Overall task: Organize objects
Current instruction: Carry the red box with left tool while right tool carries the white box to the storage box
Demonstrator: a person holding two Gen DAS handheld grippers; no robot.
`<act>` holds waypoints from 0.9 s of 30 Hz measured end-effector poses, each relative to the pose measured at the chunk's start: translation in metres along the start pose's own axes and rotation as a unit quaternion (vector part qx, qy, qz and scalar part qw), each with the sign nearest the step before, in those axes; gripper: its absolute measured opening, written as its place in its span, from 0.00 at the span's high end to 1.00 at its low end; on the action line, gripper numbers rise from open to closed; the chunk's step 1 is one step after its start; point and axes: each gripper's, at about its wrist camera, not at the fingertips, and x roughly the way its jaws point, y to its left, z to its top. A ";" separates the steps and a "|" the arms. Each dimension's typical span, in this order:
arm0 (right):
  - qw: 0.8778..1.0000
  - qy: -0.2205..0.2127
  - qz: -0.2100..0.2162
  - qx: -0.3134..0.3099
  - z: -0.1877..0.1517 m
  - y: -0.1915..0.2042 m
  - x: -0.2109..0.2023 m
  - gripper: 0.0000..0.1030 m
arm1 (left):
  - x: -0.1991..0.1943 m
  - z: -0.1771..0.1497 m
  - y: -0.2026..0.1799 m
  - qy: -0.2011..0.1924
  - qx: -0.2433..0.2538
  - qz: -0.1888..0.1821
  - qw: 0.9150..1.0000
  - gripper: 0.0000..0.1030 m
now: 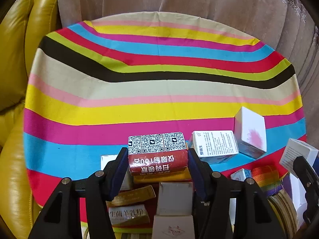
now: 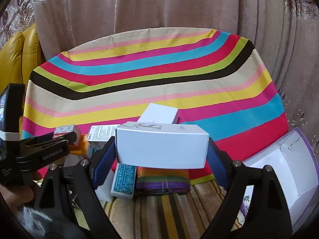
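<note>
L gripper (image 1: 157, 157) clamped on red box w/ QR codes (image 1: 157, 153), held above the box pile at near edge of striped tablecloth (image 1: 159, 91). R gripper (image 2: 161, 149) clamped on white box (image 2: 161, 145), pads on both ends, lifted over rainbow strap roll (image 2: 162, 179) and teal-label box (image 2: 124, 179). Open white/purple carton (image 2: 283, 171) right of white box. Yellow sofa (image 1: 18, 79) left of cloth.

Striped cloth (image 1: 159, 91) open from 9 to 1 o'clock. Boxes (image 1: 215, 145) crowd 3 o'clock; gold cartons (image 1: 131, 197) block 6.
</note>
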 end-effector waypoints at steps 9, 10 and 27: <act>1.000 0.000 -0.018 0.015 -0.004 -0.030 -0.008 0.15 | -0.028 -0.010 -0.031 -0.028 0.018 0.006 0.999 0.42; 1.000 0.000 -0.021 0.018 -0.004 -0.035 -0.010 0.15 | -0.031 -0.011 -0.037 -0.030 0.024 0.006 0.999 0.42; 0.996 0.016 -0.054 0.076 -0.019 -0.106 -0.030 0.15 | -0.057 -0.036 -0.137 -0.033 0.115 -0.054 0.991 0.42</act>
